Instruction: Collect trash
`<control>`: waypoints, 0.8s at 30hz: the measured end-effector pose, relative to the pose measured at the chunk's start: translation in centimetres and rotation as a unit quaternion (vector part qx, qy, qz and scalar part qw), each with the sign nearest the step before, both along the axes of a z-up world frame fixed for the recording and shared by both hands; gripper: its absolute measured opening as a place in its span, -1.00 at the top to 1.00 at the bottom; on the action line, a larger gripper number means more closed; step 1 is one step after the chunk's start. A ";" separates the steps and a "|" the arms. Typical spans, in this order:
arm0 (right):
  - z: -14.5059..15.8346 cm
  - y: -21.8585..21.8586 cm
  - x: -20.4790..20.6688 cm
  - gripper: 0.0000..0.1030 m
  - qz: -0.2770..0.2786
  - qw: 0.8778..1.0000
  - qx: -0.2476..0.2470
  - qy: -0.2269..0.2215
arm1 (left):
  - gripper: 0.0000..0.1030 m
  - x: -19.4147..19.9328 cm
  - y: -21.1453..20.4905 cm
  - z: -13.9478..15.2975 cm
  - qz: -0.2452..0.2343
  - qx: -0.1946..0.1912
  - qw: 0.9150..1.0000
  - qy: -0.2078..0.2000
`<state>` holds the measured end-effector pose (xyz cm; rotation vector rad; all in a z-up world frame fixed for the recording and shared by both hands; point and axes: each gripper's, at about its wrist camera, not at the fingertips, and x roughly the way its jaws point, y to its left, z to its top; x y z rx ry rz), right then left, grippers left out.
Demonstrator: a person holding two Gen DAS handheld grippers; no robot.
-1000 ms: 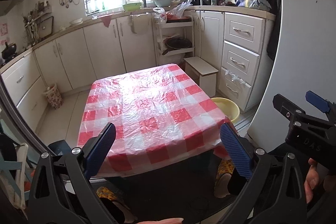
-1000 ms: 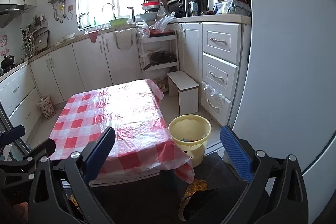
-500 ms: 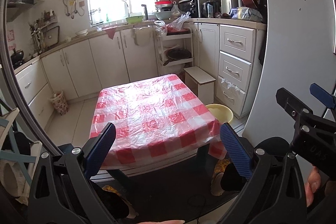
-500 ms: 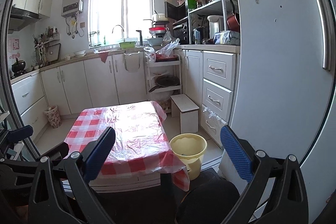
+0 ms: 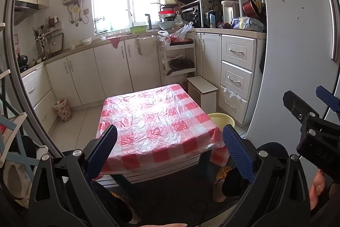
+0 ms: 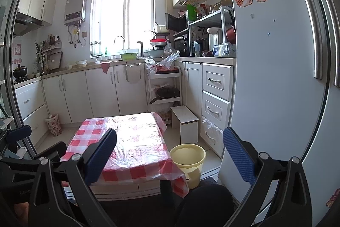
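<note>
A low table with a red-and-white checked plastic cover (image 5: 157,120) stands in the kitchen; it also shows in the right wrist view (image 6: 127,146). No trash shows on it. A yellow bucket (image 6: 188,161) stands on the floor at the table's right corner, partly hidden in the left wrist view (image 5: 221,118). My left gripper (image 5: 170,150) is open and empty, held back from the table's near edge. My right gripper (image 6: 170,154) is open and empty, also back from the table. The right gripper's body (image 5: 310,127) shows at the right of the left wrist view.
White cabinets (image 5: 110,71) and a counter run along the back and left. A white fridge (image 6: 276,78) stands close on the right, with a white stool (image 6: 184,122) and drawers (image 6: 216,97) beyond the bucket. A small patterned bin (image 5: 62,110) stands at the left cabinets.
Both grippers have pulled back and tilted up from the table, so it looks smaller and lower and the ceiling shows. Both stay open and empty.
</note>
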<state>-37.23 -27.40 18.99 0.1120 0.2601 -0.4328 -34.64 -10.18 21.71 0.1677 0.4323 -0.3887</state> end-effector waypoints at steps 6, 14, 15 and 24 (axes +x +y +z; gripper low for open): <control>0.2 0.2 -0.4 -0.86 0.000 1.000 -0.005 -0.005 | -0.85 -0.2 0.4 0.4 0.000 -0.005 1.000 -0.006; 0.3 0.8 -0.8 -0.86 -0.001 1.000 -0.009 -0.008 | -0.85 -0.5 0.7 0.6 0.003 -0.007 1.000 -0.009; 0.3 0.9 -0.9 -0.86 0.000 1.000 -0.009 -0.009 | -0.85 -0.5 0.7 0.7 0.003 -0.008 1.000 -0.009; 0.4 1.2 -0.9 -0.86 0.003 1.000 -0.012 -0.008 | -0.85 -0.7 0.9 0.9 0.009 -0.011 1.000 -0.012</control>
